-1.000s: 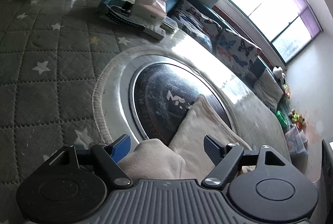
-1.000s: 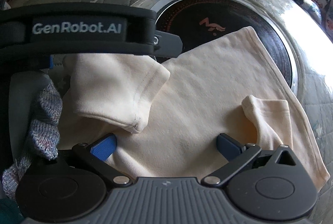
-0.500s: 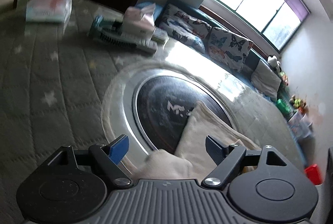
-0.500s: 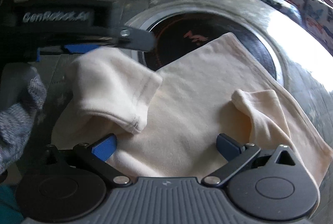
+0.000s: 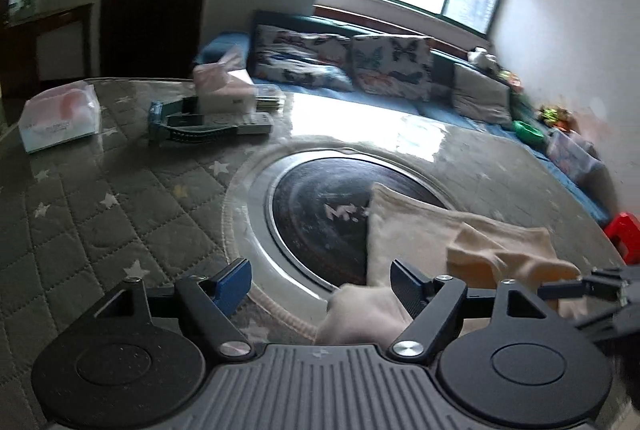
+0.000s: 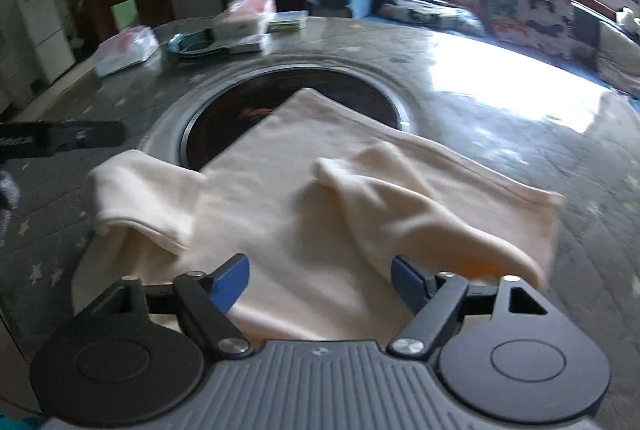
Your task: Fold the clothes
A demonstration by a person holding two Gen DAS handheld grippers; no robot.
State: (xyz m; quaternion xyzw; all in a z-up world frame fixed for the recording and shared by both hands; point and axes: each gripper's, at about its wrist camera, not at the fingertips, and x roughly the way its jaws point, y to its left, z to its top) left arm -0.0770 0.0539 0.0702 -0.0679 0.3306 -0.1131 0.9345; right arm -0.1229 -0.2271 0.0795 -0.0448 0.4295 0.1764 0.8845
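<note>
A cream T-shirt (image 6: 304, 198) lies flat on the round table, partly over the dark glass disc (image 6: 352, 98) at its centre. Both short sleeves are folded in over the body, one at the left (image 6: 140, 198) and one at the right (image 6: 392, 198). My right gripper (image 6: 320, 280) hovers open above the shirt's near edge, with nothing between its fingers. My left gripper (image 5: 320, 280) is open too, raised at the shirt's left side. In the left wrist view the shirt (image 5: 432, 230) shows beyond its right finger. The right gripper's tip (image 5: 600, 286) pokes in at the right edge.
A tissue pack (image 5: 60, 118), a box with tissues (image 5: 224, 90) and a teal comb and remote (image 5: 208, 126) sit at the table's far side. A sofa with butterfly cushions (image 5: 380, 70) runs along the window wall. A red stool (image 5: 624, 234) stands off the table's right.
Both grippers have lifted and tilted up, so more of the room shows. The left gripper has drawn back from the left sleeve and shifted left; the shirt's sleeves stay folded in.
</note>
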